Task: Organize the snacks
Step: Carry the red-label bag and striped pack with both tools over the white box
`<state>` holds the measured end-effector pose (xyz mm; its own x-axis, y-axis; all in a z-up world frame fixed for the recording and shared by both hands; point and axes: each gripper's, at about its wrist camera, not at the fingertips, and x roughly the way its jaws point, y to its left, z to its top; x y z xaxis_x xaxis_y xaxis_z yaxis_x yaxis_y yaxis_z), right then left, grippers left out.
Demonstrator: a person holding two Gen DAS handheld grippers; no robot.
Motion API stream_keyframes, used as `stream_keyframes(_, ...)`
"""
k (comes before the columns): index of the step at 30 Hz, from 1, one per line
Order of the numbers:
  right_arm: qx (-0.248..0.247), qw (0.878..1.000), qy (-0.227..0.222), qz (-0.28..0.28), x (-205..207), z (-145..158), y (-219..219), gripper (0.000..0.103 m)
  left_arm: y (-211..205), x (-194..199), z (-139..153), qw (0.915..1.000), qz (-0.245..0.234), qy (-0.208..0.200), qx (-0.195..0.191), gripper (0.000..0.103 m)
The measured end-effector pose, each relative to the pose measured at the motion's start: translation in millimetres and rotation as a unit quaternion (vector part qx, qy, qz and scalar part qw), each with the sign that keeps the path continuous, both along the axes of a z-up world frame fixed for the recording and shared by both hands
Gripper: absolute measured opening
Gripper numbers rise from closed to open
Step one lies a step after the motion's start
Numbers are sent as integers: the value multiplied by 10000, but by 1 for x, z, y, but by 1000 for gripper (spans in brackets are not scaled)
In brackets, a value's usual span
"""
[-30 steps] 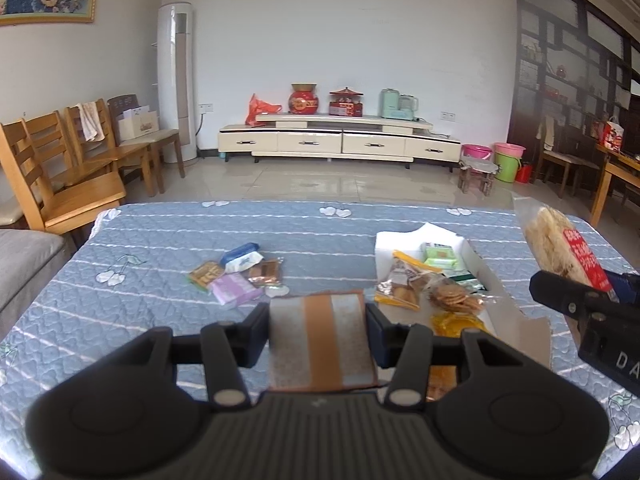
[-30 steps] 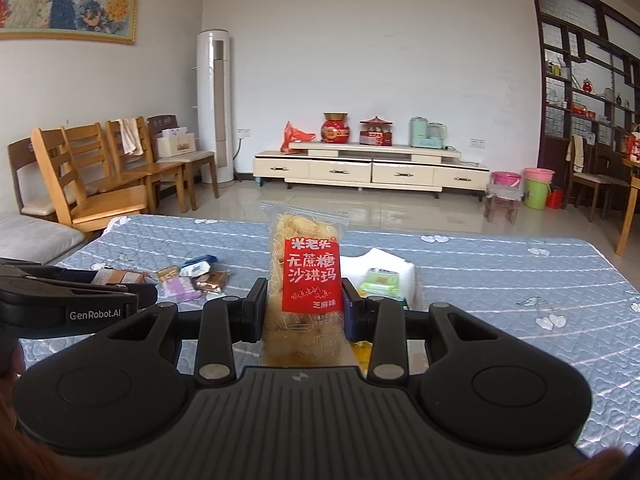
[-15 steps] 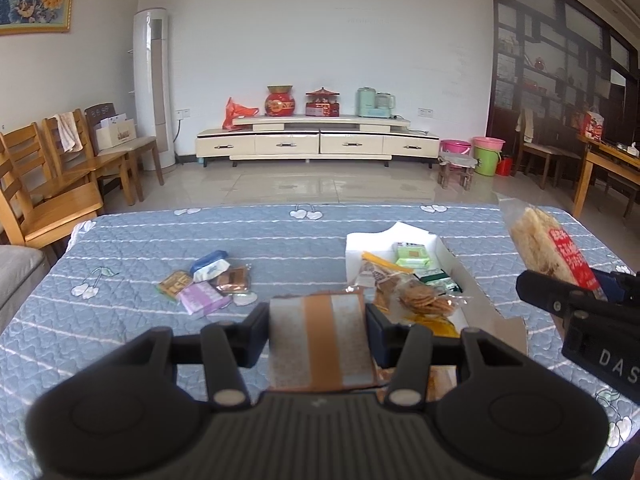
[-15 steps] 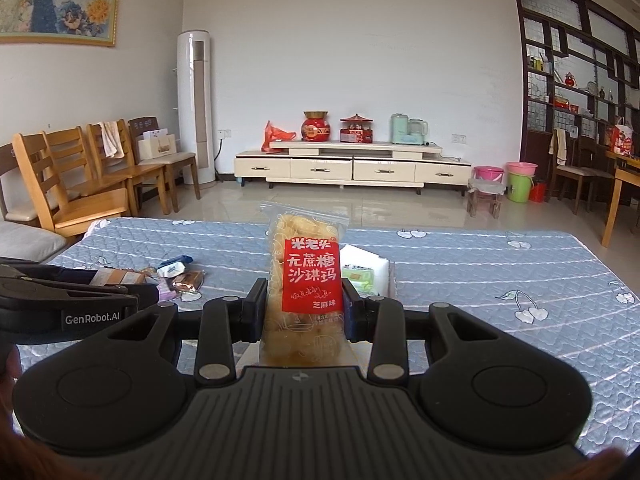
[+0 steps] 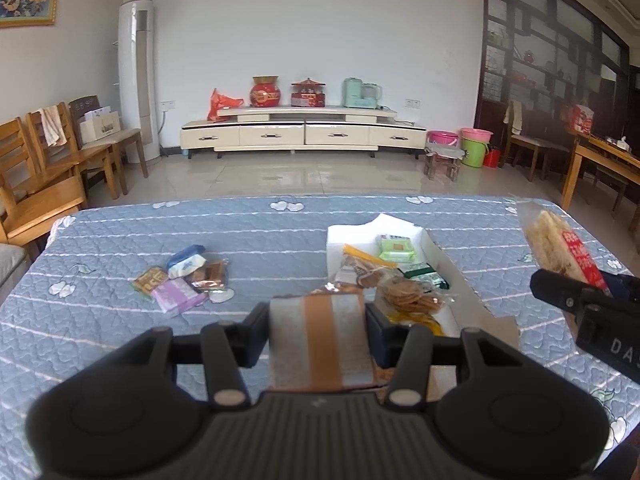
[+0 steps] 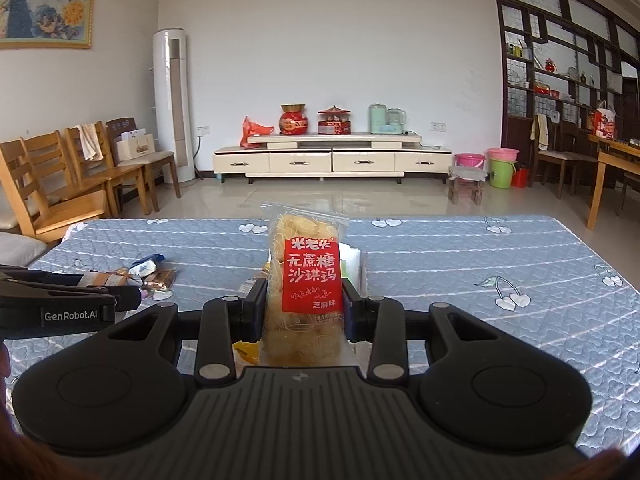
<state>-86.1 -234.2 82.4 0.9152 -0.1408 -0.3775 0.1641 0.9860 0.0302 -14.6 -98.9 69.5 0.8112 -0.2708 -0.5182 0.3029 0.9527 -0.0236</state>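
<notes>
Left gripper (image 5: 318, 318): fingers closed on a flat grey packet with a tan centre stripe (image 5: 320, 340), held above the near edge of the blue quilted surface (image 5: 120, 340).

Right gripper (image 6: 304, 308): fingers clamped on a clear pouch of pale puffed snack with a red printed label (image 6: 306, 280), carried upright above the surface; in the left wrist view the same pouch shows at right, tilted.

White open cardboard box (image 5: 464, 280): lies right of centre on the surface, holding a light green packet (image 5: 396, 249), a clear pack of round brown biscuits (image 5: 408, 296), a dark green packet (image 5: 426, 274) and yellow wrappers.

Loose group left of the box, well apart from it: blue-and-white wrapper (image 5: 186, 260), lilac packet (image 5: 178, 294), brown foil wrapper (image 5: 210, 276), small green-and-orange packet (image 5: 150, 279).
</notes>
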Motion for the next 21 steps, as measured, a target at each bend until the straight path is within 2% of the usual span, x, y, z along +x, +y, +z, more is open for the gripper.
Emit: stream_keyframes(21, 185, 9992, 309, -192, 20, -5, 3, 43, -37, 6, -22, 9983, -524, 254, 34, 49)
